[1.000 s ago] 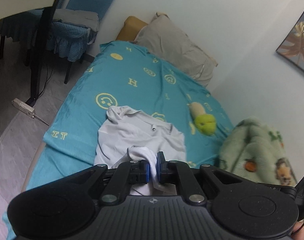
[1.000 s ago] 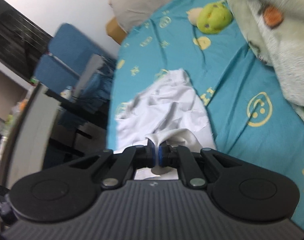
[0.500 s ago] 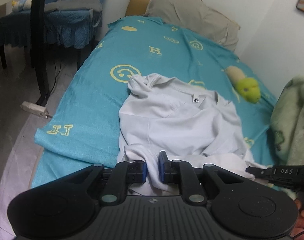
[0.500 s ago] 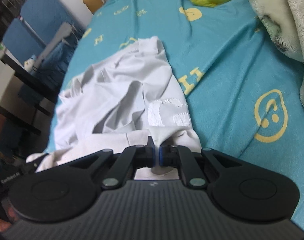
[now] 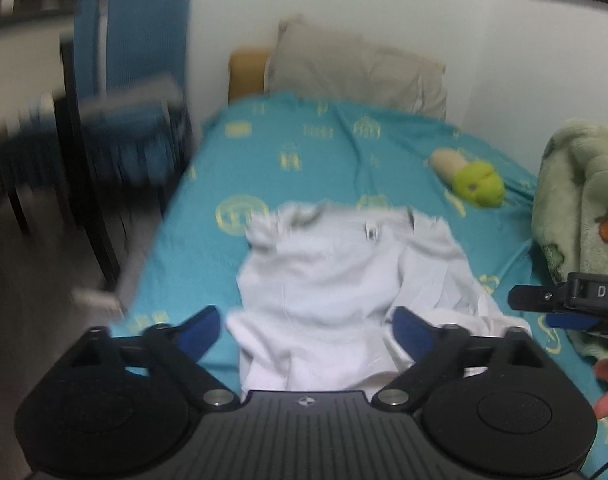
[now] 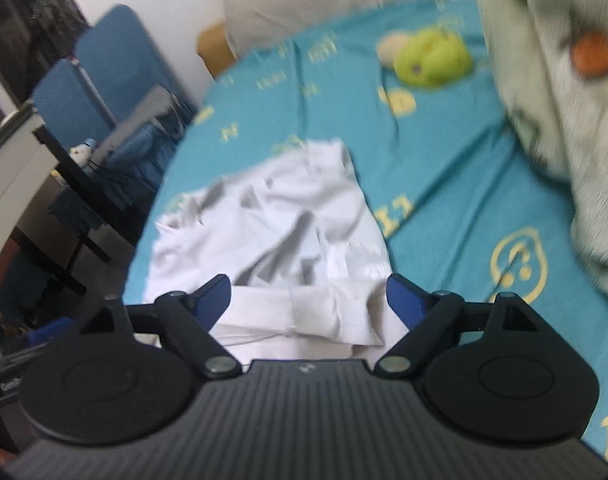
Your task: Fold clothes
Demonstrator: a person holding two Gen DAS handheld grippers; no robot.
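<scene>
The left gripper (image 5: 306,330) and right gripper (image 6: 308,294) both gape wide, gripping nothing. Ahead of each lies the rumpled, soft white shirt (image 5: 344,276) on the smooth teal sheet (image 5: 296,148).

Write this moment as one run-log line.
left gripper: open | right gripper: open | white shirt: lying on teal bed sheet, in neither gripper | fold: unfinished

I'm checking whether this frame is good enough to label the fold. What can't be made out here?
- Near hem of the white shirt: hidden below the left gripper body in the left wrist view, and by the right gripper in its own view.
- Yellow prints on the teal sheet: motion-blurred in both views.
- Shirt collar label: too small and blurred.
- Green blanket: cut off at the right edge.
</scene>
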